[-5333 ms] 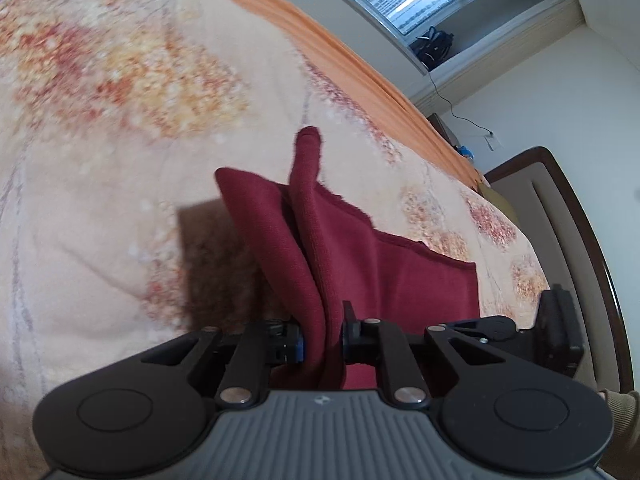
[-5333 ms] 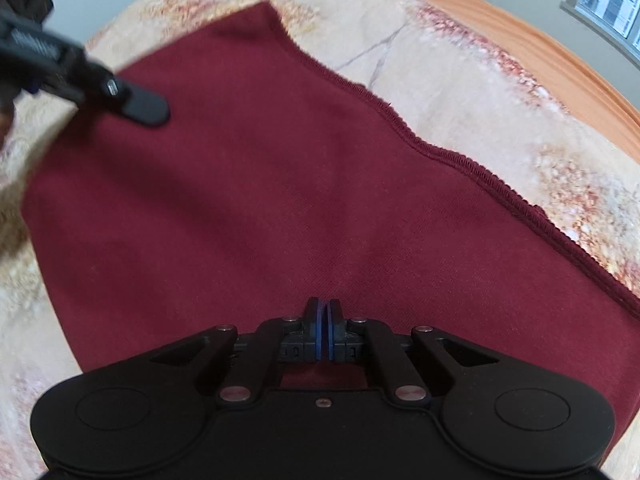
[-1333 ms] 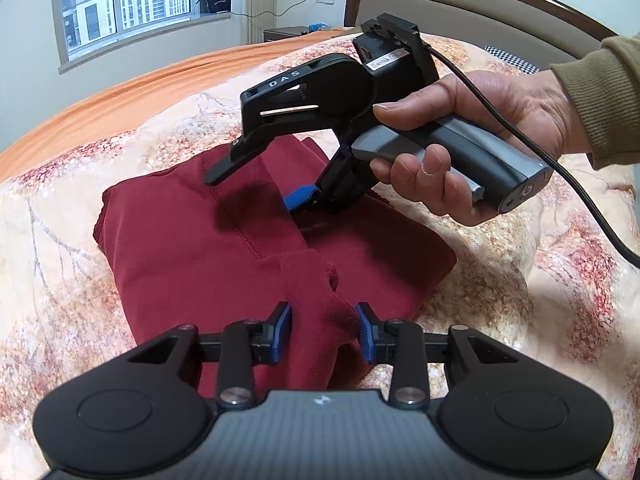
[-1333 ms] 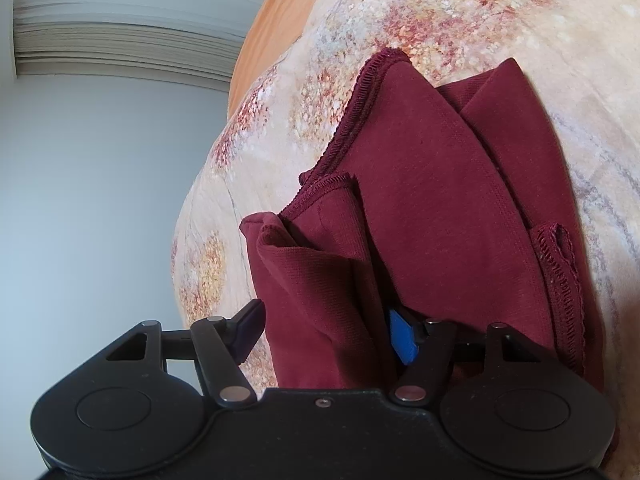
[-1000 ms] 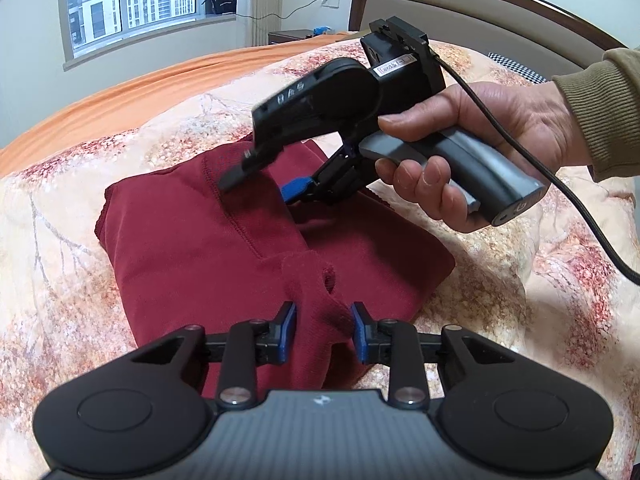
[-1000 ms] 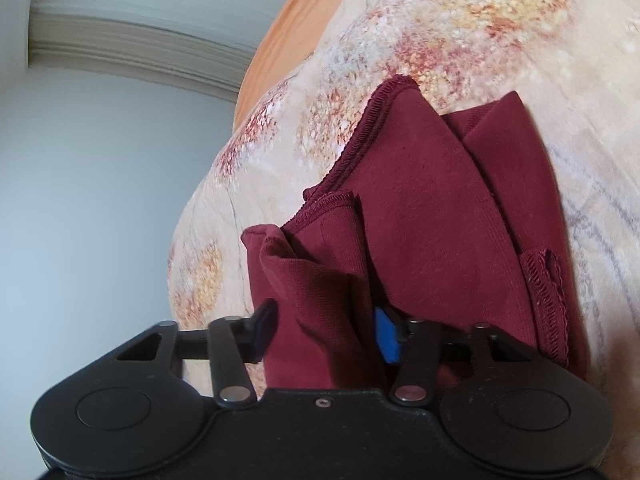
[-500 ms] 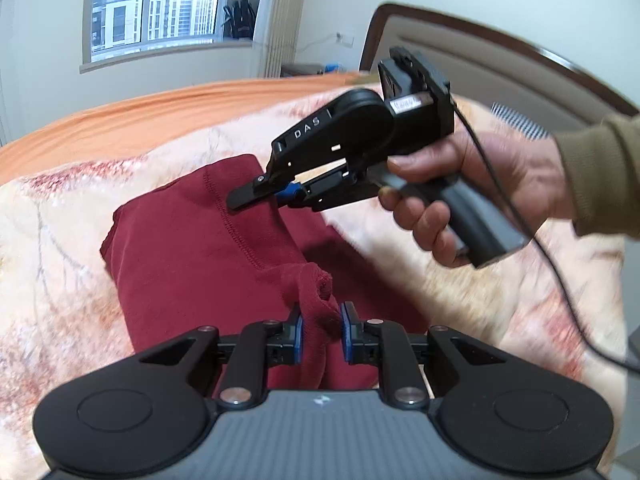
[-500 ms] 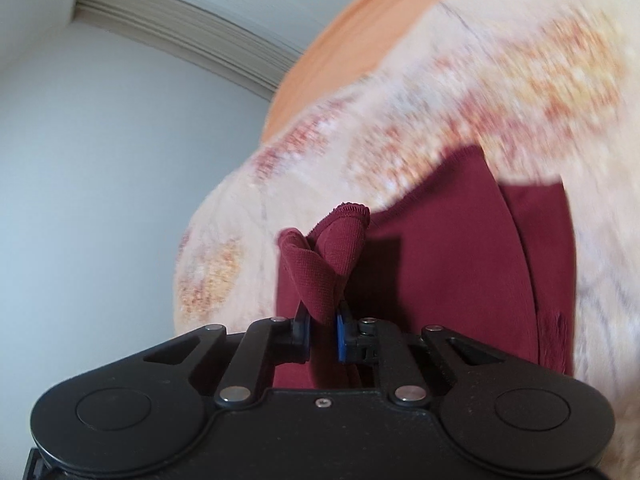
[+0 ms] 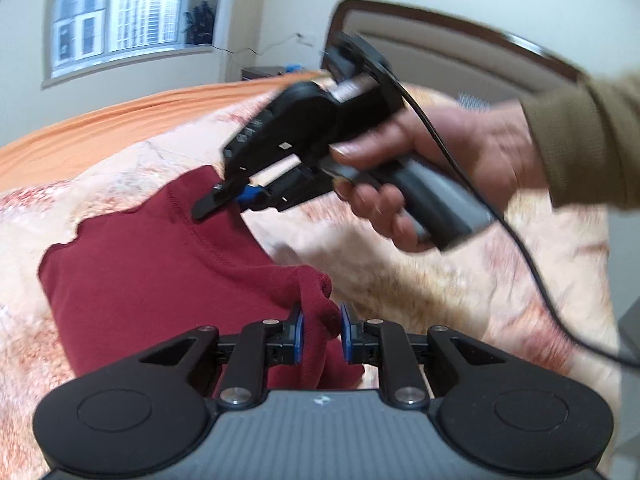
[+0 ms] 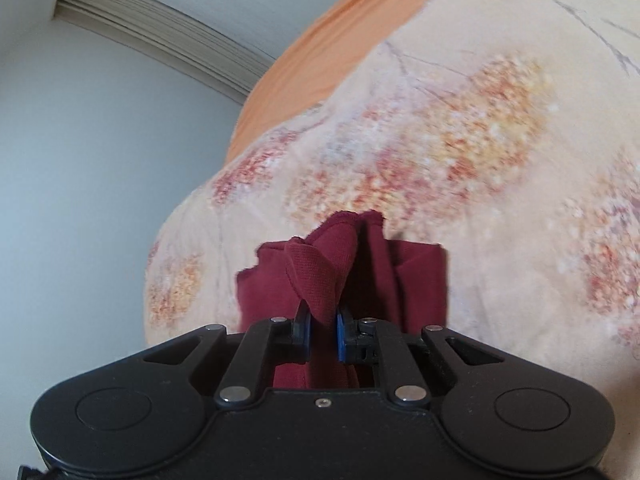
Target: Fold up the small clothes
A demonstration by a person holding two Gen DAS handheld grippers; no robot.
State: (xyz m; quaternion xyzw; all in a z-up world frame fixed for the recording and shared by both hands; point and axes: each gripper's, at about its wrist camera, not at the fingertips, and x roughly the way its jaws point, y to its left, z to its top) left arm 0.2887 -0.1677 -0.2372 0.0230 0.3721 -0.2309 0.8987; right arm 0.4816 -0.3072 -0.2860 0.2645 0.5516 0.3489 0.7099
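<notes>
Mid-fold: left gripper (image 9: pixel 320 328) & right gripper (image 10: pixel 323 330) both clamped on maroon garment (image 9: pixel 160 276) edge; next, probably carry it across evenly w/o slipping.

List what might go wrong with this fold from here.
1. Each hand-held gripper pinches only a bunched bit of the red garment: the left at a near corner, the right at a thick wad. Either could slip out.
2. Layers look uneven in the right wrist view, so the fold may land crooked.
3. The soft blanket may drag on the cloth and rumple it.
</notes>
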